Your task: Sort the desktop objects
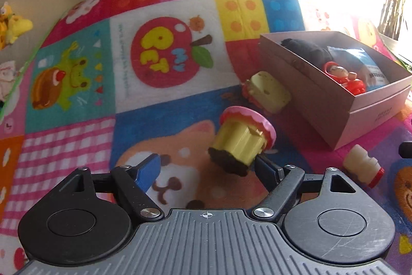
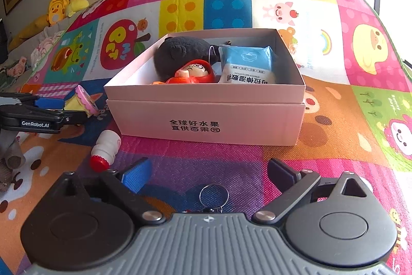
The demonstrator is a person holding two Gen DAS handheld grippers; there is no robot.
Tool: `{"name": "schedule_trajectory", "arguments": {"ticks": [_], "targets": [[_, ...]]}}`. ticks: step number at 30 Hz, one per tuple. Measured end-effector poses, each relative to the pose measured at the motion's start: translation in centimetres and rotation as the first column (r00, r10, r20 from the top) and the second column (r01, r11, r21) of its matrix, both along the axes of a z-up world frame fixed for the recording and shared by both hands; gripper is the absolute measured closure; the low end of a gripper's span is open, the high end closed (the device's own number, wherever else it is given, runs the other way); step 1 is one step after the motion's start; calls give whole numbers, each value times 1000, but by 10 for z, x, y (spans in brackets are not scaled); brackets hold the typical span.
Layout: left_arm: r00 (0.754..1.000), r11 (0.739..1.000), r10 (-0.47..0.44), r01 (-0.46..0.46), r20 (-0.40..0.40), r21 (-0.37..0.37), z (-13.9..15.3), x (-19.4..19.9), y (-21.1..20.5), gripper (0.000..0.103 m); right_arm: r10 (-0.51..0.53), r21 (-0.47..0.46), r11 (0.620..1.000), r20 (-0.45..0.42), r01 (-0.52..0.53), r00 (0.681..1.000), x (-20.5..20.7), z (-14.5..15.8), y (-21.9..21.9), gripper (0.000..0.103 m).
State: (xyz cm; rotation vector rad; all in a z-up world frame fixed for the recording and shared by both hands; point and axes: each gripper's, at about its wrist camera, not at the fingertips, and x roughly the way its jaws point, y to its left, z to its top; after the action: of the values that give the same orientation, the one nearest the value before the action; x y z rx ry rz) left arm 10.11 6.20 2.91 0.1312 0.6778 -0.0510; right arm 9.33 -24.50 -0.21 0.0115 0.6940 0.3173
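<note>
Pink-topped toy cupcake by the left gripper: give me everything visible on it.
The toy cupcake looks like glossy plastic: a ribbed yellow cup, a scalloped pink top, a dark brown end facing the camera. It is tipped over on the play mat, short of the cardboard box. It sits towards the right side of the left gripper, whose jaws are open; contact with the right finger cannot be told.

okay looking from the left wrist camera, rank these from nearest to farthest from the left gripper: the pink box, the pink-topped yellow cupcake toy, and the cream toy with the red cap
1. Pink-topped yellow cupcake toy, just ahead, by the right jaw.
2. Cream toy with the red cap, off to the right.
3. Pink box, farther back on the right.
</note>
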Motion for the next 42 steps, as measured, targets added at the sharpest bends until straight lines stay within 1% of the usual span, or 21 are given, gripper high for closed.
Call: {"name": "schedule_trajectory", "arguments": {"ticks": [2, 4, 8, 10, 14, 15, 16, 17, 18, 22, 24, 26, 30, 32, 34, 36, 37, 38, 39, 40, 42], "targets": [[999, 998, -32, 31, -10, -52, 4, -1, 6, 14, 1, -3, 1000, 2, -1, 1000, 0, 0, 1, 3], [999, 996, -54, 53, -7, -71, 7, 0, 3, 14, -1, -6, 1000, 1, 1, 1000, 0, 0, 1, 3], [997, 997, -71, 72, 24, -25, 5, 13, -19, 14, -3, -13, 1000, 3, 4, 1000, -1, 0, 2, 3], [999, 999, -47, 47, 25, 5, 3, 26, -25, 14, -5, -20, 1000, 5, 5, 1000, -2, 0, 3, 3], [1000, 1000, 14, -14, -1, -2, -2, 57, -14, 16, -2, -22, 1000, 9, 2, 1000, -3, 0, 4, 3], [1000, 1000, 29, -29, -12, -8, -3, 63, -10, 21, -2, -20, 1000, 8, 3, 1000, -2, 0, 4, 3], [999, 999, 39, -39, -23, -18, -5, 67, -6, 40, -3, -19, 1000, 7, 3, 1000, -2, 0, 4, 3], [998, 999, 43, -44, -35, -30, -6, 68, -3, 44, -4, -19, 1000, 6, 4, 1000, -2, 0, 4, 3], [999, 998, 41, -43, -33, -49, -5, 67, 0, 44, -5, -20, 1000, 4, 5, 1000, -2, -1, 4, 3], [999, 989, 13, -5, 52, -148, 12, 36, 1, 45, -8, -27, 1000, 3, 8, 1000, -1, -1, 5, 3], [995, 971, -3, 26, 96, -238, 19, 10, 1, 45, -5, -30, 1000, 2, 5, 1000, -1, -1, 6, 3], [992, 954, -16, 53, 125, -296, 17, -17, 0, 44, -7, -30, 1000, 12, 7, 1000, -3, 0, 6, 3], [995, 957, -14, 42, 101, -288, 2, -52, -1, 42, 23, -41, 999, 56, -21, 998, -11, 20, 10, 3], [996, 950, -1, 28, 88, -311, -4, -57, 6, 33, 72, -57, 996, 124, -65, 990, -16, 43, 19, 3], [997, 945, 10, 17, 83, -326, -9, -59, 11, 18, 125, -88, 990, 190, -110, 974, -17, 69, 36, 3], [997, 940, 23, 4, 73, -342, -13, -58, 15, 13, 181, -124, 980, 221, -157, 958, -7, 92, 61, 3], [997, 936, 27, -1, 67, -353, -14, -58, 17, 12, 208, -137, 974, 208, -183, 956, 2, 100, 75, 7], [997, 932, 35, -7, 70, -363, -14, -58, 20, 9, 243, -152, 964, 176, -218, 954, 13, 105, 91, 16], [997, 929, 43, -14, 70, -369, -15, -59, 22, 6, 283, -169, 951, 134, -260, 950, 26, 108, 109, 21], [997, 927, 46, -17, 67, -375, -15, -60, 24, 6, 314, -195, 937, 101, -291, 944, 39, 108, 127, 27], [997, 916, 51, -20, 65, -400, -16, -61, 28, 6, 326, -281, 911, 47, -301, 944, 65, 100, 163, 27]]}}
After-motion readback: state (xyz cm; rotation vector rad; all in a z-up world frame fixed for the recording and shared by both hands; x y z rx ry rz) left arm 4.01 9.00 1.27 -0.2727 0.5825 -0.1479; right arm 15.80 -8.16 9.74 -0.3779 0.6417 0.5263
